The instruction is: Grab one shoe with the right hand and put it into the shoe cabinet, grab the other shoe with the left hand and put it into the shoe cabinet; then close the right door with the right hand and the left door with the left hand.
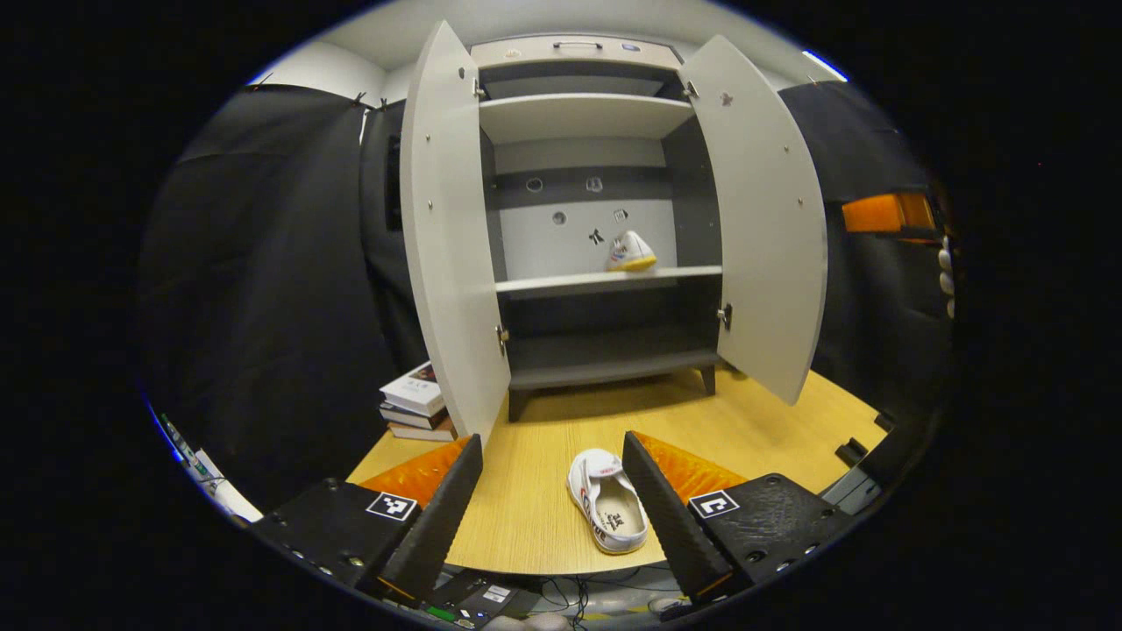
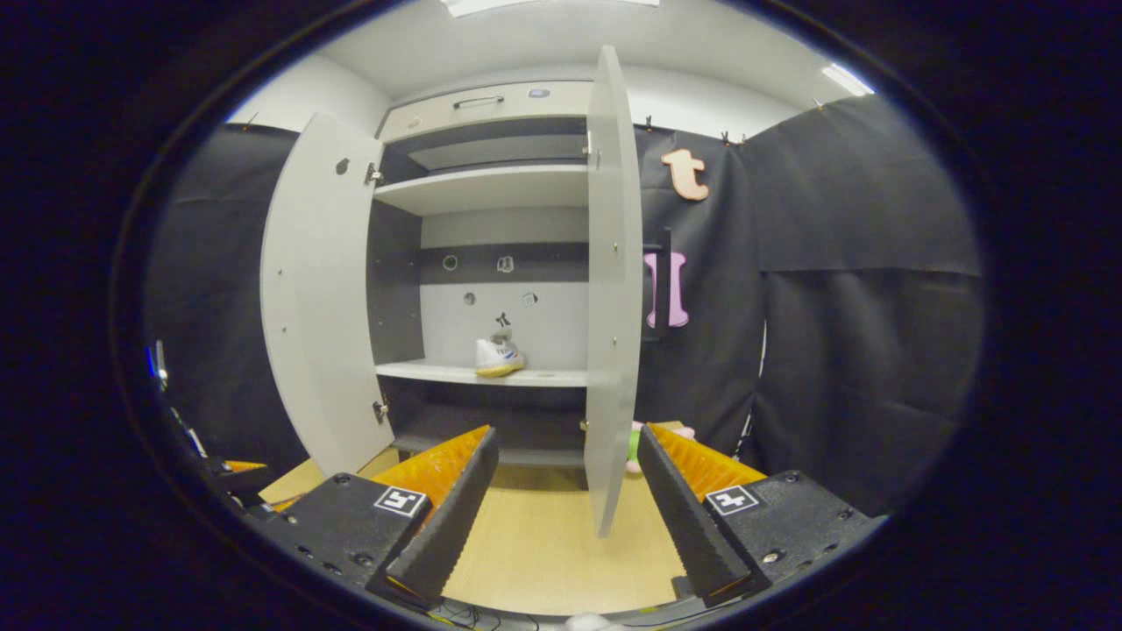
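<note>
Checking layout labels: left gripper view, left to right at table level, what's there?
Stack of books → left door → shoe on the table → right door.

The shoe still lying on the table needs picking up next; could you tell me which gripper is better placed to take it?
Left. The shoe on the table lies between the open left gripper's fingers, while the right gripper faces the right door.

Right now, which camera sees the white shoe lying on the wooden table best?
The left gripper view: the white shoe on the light wooden table lies close, between its open jaws. The right gripper view catches bare tabletop, no shoe on it.
</note>
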The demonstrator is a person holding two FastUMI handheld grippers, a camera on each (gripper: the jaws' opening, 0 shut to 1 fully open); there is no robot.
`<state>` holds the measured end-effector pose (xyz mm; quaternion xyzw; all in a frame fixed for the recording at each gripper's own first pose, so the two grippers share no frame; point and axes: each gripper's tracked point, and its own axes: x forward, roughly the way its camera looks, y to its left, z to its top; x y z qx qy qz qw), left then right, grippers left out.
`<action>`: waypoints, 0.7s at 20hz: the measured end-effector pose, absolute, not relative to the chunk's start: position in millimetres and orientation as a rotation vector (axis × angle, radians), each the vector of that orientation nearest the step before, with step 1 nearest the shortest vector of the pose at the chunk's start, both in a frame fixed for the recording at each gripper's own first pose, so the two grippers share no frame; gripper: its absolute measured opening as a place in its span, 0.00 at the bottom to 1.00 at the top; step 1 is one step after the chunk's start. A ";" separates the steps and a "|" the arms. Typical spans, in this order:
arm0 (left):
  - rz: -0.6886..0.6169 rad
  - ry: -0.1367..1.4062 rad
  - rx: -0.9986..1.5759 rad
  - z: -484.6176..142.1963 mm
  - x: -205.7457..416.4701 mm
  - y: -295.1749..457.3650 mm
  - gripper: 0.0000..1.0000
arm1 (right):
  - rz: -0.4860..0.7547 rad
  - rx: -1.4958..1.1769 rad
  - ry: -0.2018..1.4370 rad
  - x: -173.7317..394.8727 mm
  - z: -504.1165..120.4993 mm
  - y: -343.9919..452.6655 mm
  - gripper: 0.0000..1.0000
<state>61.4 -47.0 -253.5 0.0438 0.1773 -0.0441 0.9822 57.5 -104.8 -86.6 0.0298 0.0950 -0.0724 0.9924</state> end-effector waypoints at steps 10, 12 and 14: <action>-0.132 0.559 0.091 -392.7 95.4 -63.6 0.97 | -0.085 -0.006 0.318 69.1 -109.6 -86.0 1.00; -0.126 0.591 0.085 -413.0 112.2 -62.6 0.97 | -0.073 -0.006 0.337 75.9 -114.3 -80.9 1.00; -0.134 0.604 0.092 -430.8 130.6 -62.5 0.97 | -0.056 -0.017 0.360 82.5 -121.3 -75.6 1.00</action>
